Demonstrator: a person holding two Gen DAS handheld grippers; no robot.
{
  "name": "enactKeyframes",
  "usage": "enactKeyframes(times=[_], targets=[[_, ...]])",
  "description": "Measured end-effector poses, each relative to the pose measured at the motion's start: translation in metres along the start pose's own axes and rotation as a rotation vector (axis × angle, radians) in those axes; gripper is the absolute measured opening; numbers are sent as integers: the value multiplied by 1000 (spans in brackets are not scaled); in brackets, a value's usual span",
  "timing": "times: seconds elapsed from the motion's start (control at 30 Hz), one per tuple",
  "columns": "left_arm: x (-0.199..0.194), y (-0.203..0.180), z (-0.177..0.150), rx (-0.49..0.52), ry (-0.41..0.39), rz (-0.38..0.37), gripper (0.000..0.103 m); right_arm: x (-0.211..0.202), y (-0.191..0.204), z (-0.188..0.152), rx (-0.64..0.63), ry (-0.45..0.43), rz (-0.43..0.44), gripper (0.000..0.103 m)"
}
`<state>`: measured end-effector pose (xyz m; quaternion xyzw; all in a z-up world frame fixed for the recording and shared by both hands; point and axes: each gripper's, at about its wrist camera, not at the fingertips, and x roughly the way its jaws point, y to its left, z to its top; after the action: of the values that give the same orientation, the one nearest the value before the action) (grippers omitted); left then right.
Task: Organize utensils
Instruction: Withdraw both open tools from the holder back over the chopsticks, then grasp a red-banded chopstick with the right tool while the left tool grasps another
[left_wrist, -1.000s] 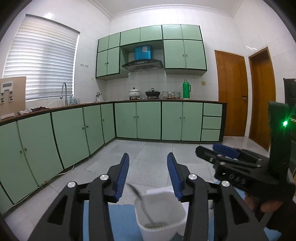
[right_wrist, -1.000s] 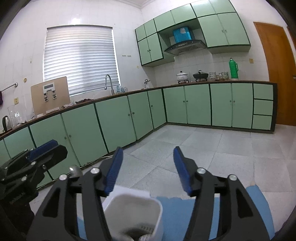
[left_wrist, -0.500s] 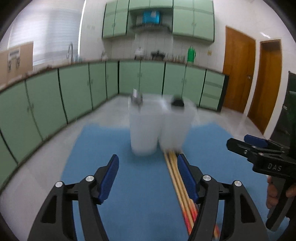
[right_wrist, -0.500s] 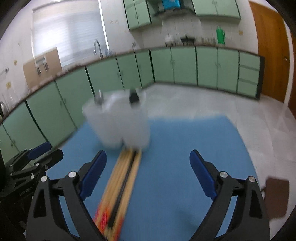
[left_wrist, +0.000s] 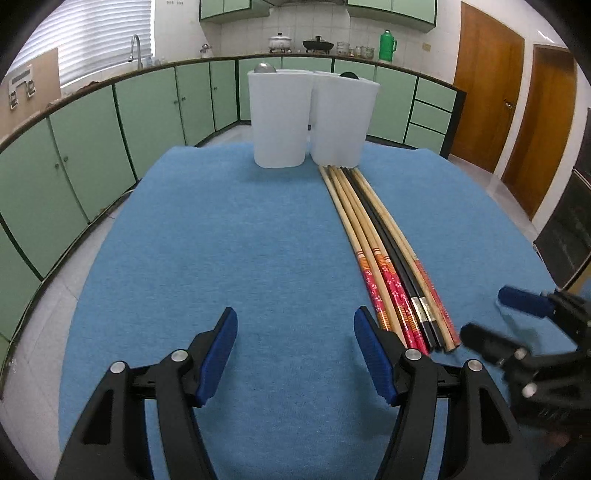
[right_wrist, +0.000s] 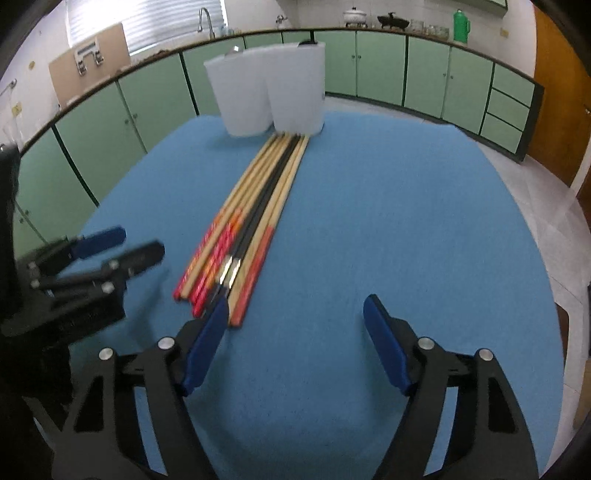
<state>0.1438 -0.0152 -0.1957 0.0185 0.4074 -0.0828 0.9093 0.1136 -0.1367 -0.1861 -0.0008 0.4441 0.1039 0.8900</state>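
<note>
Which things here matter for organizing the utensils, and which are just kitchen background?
Part of the job:
chopsticks, lying bundled on the blue cloth
two white holders, standing at the chopsticks' far tips
left gripper, open and empty
right gripper, closing on nothing

Just lying about:
green thermos
pots
cardboard box

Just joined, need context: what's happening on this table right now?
A person holds two grippers over a blue mat. A bundle of chopsticks lies flat on it, tips toward two white utensil holders at the far end. The left gripper is open and empty, left of the chopsticks' near ends. The right gripper, also empty, jaws closing, sits to their right. Nothing is picked up yet.
</note>
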Motion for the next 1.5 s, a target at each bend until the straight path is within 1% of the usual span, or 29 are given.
enactKeyframes(times=[0.03, 0.07, 0.2, 0.27, 0.33, 0.47, 0.53, 0.6, 0.63, 0.73, 0.77, 0.8, 0.87, 1.0, 1.13, 1.23, 1.33, 1.5], targets=[[1, -1, -3, 4, 6, 0, 64, 2, -1, -3, -1, 8, 0, 73], [2, 0, 2, 5, 10, -1, 64, 4, 1, -5, -7, 4, -7, 74], [0, -5, 0, 9, 9, 2, 64, 5, 4, -2, -21, 1, -22, 72], [-1, -5, -1, 9, 12, 1, 65, 5, -1, -1, -28, -1, -64, 71], [-1, -5, -2, 10, 16, 0, 66, 3, -10, -1, -8, -1, -78, 71], [-4, -7, -2, 16, 10, 4, 67, 0, -15, -1, 15, -7, -45, 67], [-5, -7, -3, 14, 8, 3, 67, 3, -9, -3, -4, 1, -31, 61], [-6, -7, -4, 17, 9, 0, 67, 5, -3, -3, -24, -5, -32, 49], [-7, -7, -4, 18, 8, -2, 67, 6, 0, -2, -29, -12, -22, 46], [-8, -9, -6, 26, 12, -13, 67, 7, 4, -1, -41, -14, -17, 31], [-8, -10, -6, 26, 14, -17, 67, 6, 4, -1, -43, -15, -5, 15], [-8, -10, -6, 26, 15, -21, 67, 6, 3, -1, -43, -13, 10, 6], [-9, -12, -7, 29, 19, -32, 67, 6, 0, -1, -35, -13, 19, 6], [-7, -17, -8, 44, 32, -49, 67, 2, -8, -3, -11, -19, -10, 5], [-2, -26, -10, 72, 55, -63, 67, 0, -16, -5, 17, -20, -10, 5], [0, -29, -9, 86, 66, -48, 70, 1, -15, -6, 14, -22, -13, 5], [0, -24, -10, 68, 65, -36, 72, 1, -15, -6, 13, -23, -12, 5], [-4, -9, -12, 34, 66, 12, 72, 1, -17, -6, 19, -24, -3, 6]])
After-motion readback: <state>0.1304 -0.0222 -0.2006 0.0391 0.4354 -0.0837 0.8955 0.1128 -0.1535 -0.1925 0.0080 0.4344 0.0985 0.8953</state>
